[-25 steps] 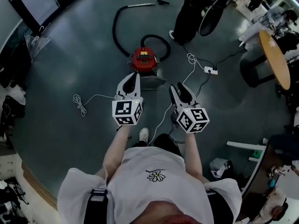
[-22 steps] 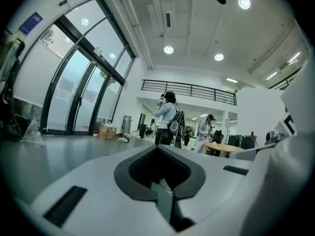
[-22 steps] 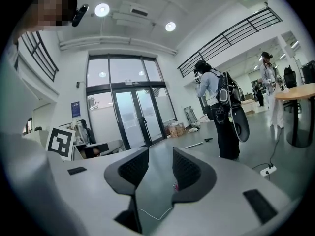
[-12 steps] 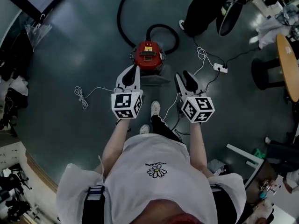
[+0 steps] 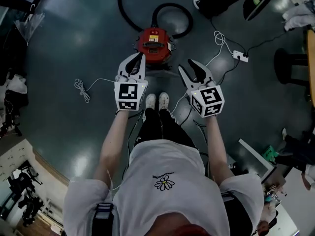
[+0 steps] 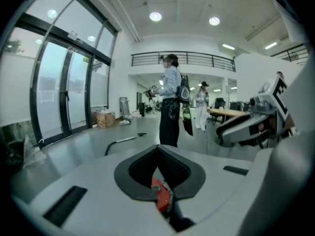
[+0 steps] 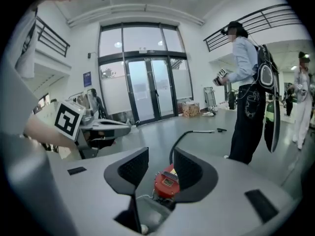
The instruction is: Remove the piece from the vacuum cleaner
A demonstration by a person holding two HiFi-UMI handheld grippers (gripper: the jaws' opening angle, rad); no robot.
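A red canister vacuum cleaner [image 5: 154, 44] sits on the dark floor just beyond both grippers, with its black hose [image 5: 170, 9] looping away behind it. My left gripper [image 5: 139, 58] hovers at the vacuum's near left side, shut, its tips touching with nothing held. In the left gripper view the vacuum [image 6: 160, 193] shows low behind the left gripper [image 6: 157, 147]. My right gripper [image 5: 188, 66] is open at the vacuum's near right side and apart from it. The right gripper view has the vacuum [image 7: 166, 181] in the gap of the right gripper [image 7: 161, 156]. The metal wand [image 7: 197, 132] lies farther off.
A white cable [image 5: 81, 88] lies coiled on the floor to the left. A power strip [image 5: 240, 55] with cords is at the right. A person [image 7: 248, 107] stands beyond the vacuum. My shoes [image 5: 156, 101] stand close behind it. Glass doors [image 7: 147, 92] are at the far end.
I have stepped forward, so the vacuum cleaner is now much nearer to both grippers. My feet now stand together just behind it. Both grippers stay empty.
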